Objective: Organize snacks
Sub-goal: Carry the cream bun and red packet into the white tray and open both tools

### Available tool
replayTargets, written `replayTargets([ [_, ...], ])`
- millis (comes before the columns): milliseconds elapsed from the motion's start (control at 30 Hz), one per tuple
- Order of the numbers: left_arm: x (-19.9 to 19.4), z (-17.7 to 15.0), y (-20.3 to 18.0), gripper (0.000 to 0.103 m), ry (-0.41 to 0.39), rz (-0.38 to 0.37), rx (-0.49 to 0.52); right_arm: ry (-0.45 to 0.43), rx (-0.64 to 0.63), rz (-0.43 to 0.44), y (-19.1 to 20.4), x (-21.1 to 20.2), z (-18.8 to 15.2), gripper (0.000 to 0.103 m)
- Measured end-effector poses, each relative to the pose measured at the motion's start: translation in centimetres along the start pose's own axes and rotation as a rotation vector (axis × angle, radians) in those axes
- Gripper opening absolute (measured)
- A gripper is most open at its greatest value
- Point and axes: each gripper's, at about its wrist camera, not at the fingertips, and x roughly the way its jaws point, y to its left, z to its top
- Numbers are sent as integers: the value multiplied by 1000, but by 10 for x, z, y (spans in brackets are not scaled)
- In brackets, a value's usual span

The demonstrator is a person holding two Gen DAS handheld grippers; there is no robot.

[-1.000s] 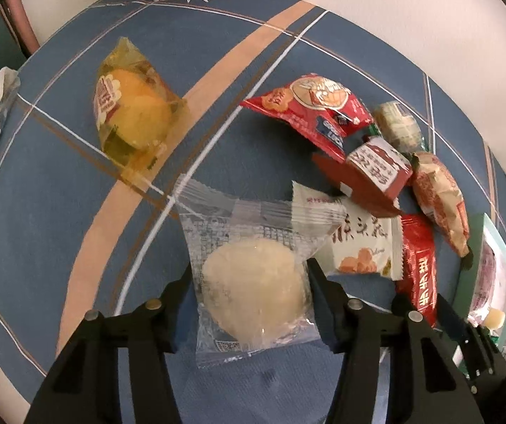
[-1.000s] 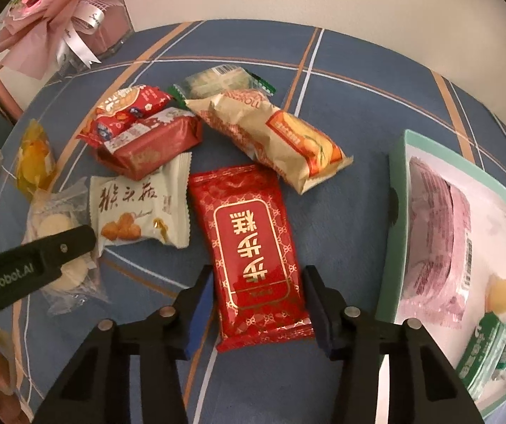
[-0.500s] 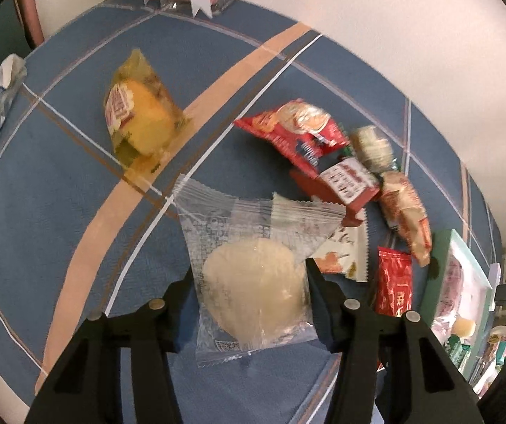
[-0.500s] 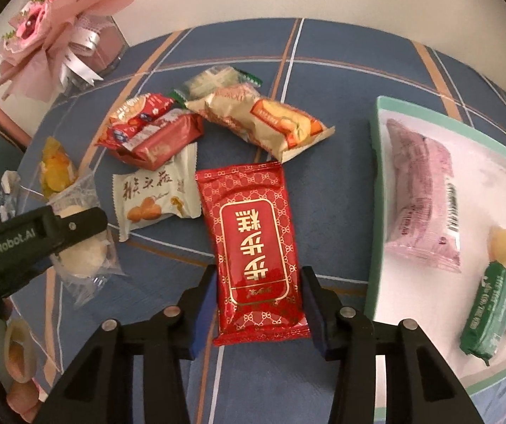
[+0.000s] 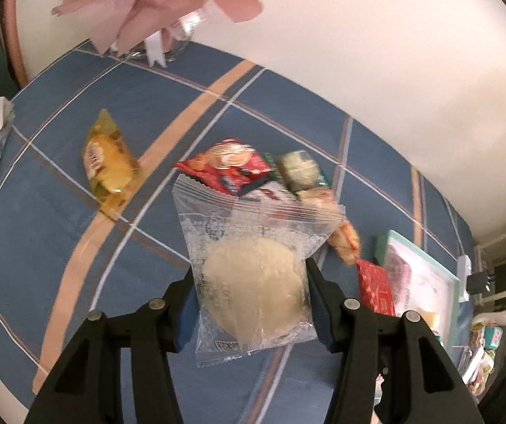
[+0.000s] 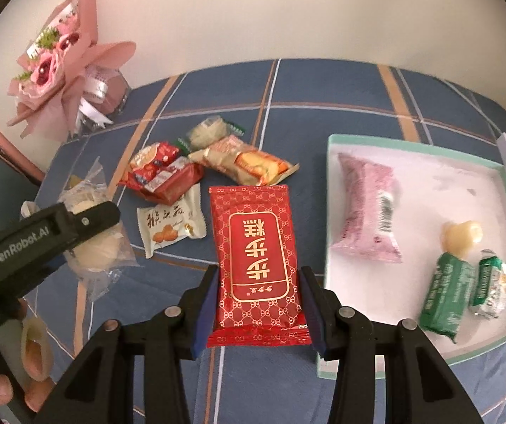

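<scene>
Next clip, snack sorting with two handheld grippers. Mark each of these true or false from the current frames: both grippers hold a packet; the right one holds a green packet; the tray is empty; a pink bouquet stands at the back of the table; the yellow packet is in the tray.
1. Both grippers hold a packet. True: the left gripper clamps a clear-wrapped pale cake, the right gripper a red packet.
2. The right gripper holds a green packet. False: its packet is red; the green packets lie in the tray.
3. The tray is empty. False: it also holds a pink packet and a small pale piece.
4. A pink bouquet stands at the back of the table. True.
5. The yellow packet is in the tray. False: it lies on the blue cloth.
</scene>
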Motion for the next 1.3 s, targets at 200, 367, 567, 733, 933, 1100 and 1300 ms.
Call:
replayTargets([
  [200,1,-8,-37,56,1,-25,70,-36,70,-80,-39,-8,12,47],
  [367,6,-20,-72,56,25,-59,137,-56,190,-111,-93,-19,16,47],
  [567,9,-38,-114,56,38,-91,228,-73,305,-151,-149,-28,12,47],
  [733,14,-49,-146,56,46,-130,305,-74,393,-216,-195,-32,4,47],
  [933,27,-61,-183,56,51,-165,381,-71,454,-226,-226,-30,-1,47],
  [1100,46,-72,-209,56,62,-149,466,-64,466,-212,-237,-20,0,47],
  [1300,70,-72,-230,56,75,-146,517,-56,445,-253,-241,-9,5,48],
])
